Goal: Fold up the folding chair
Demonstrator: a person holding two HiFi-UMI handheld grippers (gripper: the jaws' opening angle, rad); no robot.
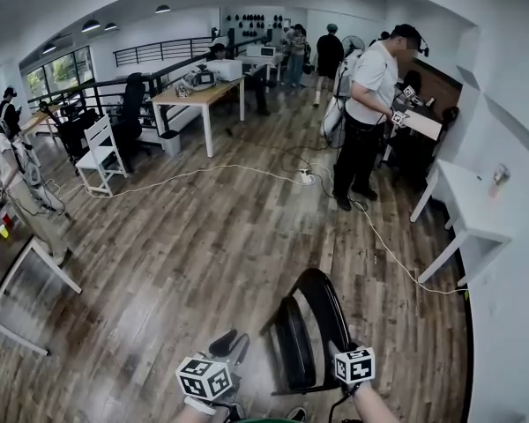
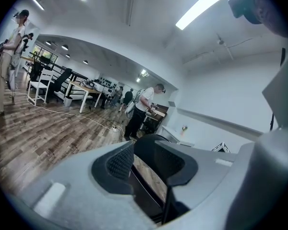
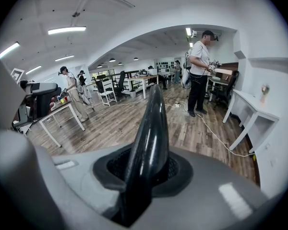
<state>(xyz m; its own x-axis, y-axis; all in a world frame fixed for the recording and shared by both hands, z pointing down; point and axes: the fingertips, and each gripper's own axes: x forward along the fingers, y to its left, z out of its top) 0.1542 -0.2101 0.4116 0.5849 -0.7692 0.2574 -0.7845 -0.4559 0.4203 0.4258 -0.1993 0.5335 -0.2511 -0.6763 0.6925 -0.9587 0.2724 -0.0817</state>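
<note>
The black folding chair (image 1: 307,331) stands on the wood floor just in front of me, near the bottom middle of the head view. My right gripper (image 1: 339,349) is at its right side. In the right gripper view this gripper (image 3: 146,169) is shut on the chair's glossy black frame tube (image 3: 151,123), which rises between the pads. My left gripper (image 1: 232,346) is to the left of the chair with a small gap to it. In the left gripper view its jaws (image 2: 144,164) stand apart, with floor showing between the pads and the chair's curved back (image 2: 151,143) just beyond them.
A white table (image 1: 463,205) stands against the right wall, and another white table (image 1: 26,280) is at the left. A white cable (image 1: 247,170) runs across the floor. A person (image 1: 366,113) stands at the back right, another person (image 1: 18,192) at the left, and a white chair (image 1: 101,152) is behind.
</note>
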